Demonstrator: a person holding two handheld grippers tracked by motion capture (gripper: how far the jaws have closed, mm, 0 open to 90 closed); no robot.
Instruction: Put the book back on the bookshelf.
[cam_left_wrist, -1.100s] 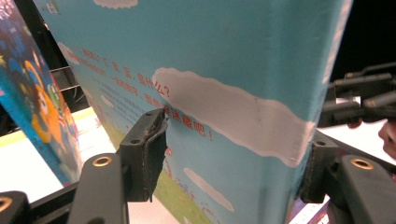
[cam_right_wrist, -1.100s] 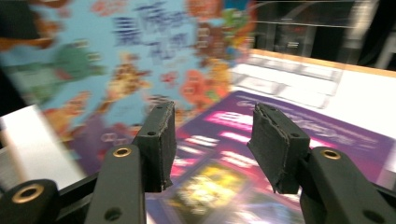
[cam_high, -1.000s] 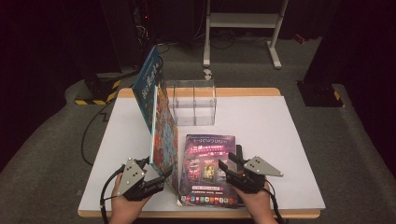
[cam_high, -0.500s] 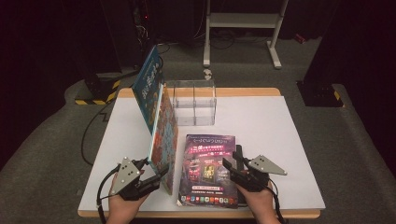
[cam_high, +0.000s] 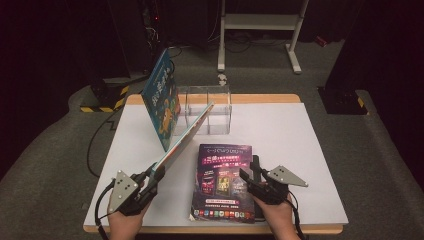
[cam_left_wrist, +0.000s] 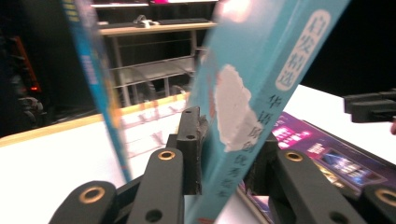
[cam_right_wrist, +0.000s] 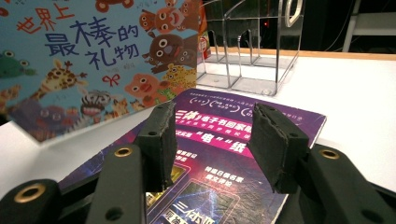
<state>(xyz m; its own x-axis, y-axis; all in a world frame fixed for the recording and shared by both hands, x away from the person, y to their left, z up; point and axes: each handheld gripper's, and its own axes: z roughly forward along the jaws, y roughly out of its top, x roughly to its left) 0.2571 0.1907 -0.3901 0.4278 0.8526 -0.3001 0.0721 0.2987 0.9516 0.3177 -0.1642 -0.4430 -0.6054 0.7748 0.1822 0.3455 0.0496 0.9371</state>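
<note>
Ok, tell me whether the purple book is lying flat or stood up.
Flat. The purple book lies cover-up on the table, under the right gripper.

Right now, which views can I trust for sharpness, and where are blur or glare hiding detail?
High view: evenly lit white table, dark surroundings, slightly soft. Left gripper view: the teal book is close and blurred, with a bright glare patch at the top edge; the left gripper has just closed on it. Right gripper view: purple book sharp near the jaws; clear acrylic rack shows reflections.

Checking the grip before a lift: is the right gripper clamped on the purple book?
No, the right gripper hovers with open jaws above the purple book.
</note>
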